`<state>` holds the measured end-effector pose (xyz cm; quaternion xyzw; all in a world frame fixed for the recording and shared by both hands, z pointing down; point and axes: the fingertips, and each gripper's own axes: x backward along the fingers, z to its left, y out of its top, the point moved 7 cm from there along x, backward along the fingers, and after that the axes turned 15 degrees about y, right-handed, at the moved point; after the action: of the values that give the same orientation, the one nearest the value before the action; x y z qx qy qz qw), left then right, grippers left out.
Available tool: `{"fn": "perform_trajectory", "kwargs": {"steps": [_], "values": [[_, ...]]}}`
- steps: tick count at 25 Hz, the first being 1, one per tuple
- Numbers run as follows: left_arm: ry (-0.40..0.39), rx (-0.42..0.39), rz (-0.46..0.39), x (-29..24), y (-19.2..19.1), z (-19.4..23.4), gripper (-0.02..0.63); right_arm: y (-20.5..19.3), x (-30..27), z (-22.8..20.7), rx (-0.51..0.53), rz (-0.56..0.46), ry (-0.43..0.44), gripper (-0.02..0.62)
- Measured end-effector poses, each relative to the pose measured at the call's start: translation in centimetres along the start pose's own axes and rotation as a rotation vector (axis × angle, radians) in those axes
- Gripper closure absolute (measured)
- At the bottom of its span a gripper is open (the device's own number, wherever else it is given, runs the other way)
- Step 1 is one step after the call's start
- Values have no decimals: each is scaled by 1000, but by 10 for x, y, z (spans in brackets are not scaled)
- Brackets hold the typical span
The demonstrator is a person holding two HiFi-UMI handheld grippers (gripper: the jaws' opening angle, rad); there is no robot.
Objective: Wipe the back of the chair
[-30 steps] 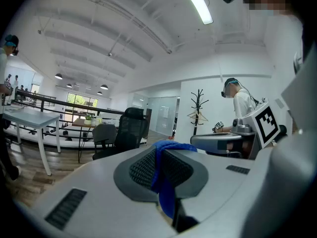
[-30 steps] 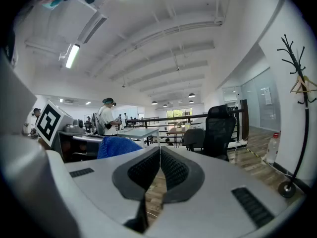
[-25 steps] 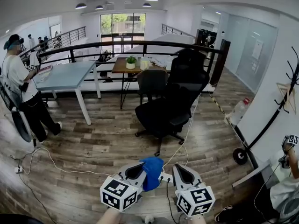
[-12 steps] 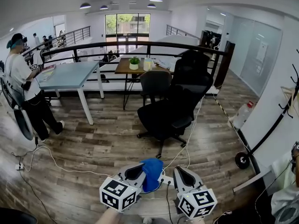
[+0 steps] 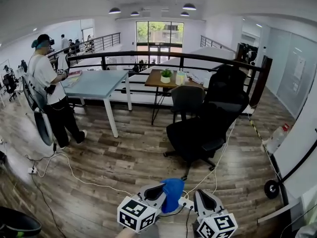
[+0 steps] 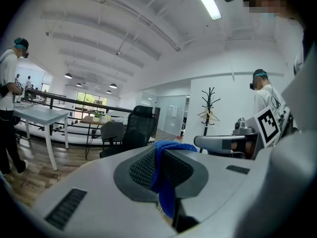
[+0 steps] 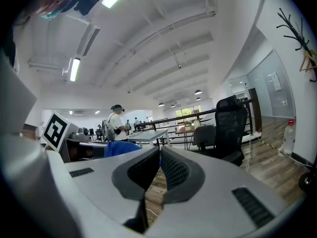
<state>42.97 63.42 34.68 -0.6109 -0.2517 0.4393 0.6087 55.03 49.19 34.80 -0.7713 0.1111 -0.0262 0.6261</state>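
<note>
As the left gripper (image 5: 156, 196) clamps a blue cloth (image 5: 173, 193) in its jaws, the right gripper (image 5: 204, 202) hangs beside it, jaws closed on nothing. The chair (image 5: 205, 128) stands well ahead; this looks like the approach, and next the cloth must reach its backrest.

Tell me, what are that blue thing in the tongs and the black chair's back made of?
The blue cloth: soft matte fabric; it bunches and folds limply where the left tongs pinch it. Which fibre, I cannot tell. Back of the office chair: black, matte, no shine, so probably fabric or mesh over a frame; too far away to tell which.
</note>
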Motion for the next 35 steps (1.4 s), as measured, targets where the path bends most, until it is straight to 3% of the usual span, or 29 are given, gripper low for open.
{"fn": "perform_trajectory", "kwargs": {"steps": [8,17,26,35], "values": [[15,18,5,-38,3,38,571,3,-51,-29,7,20,23,565],[-27,6,-47,-117,52,127,571,31,-163,-62,29,-21,4,565],[-139,-27,-57,-193,93,202,571,58,-243,-98,31,-70,-142,565],[-240,-31,-11,-249,98,225,571,62,-271,-125,8,-72,-247,565]]}}
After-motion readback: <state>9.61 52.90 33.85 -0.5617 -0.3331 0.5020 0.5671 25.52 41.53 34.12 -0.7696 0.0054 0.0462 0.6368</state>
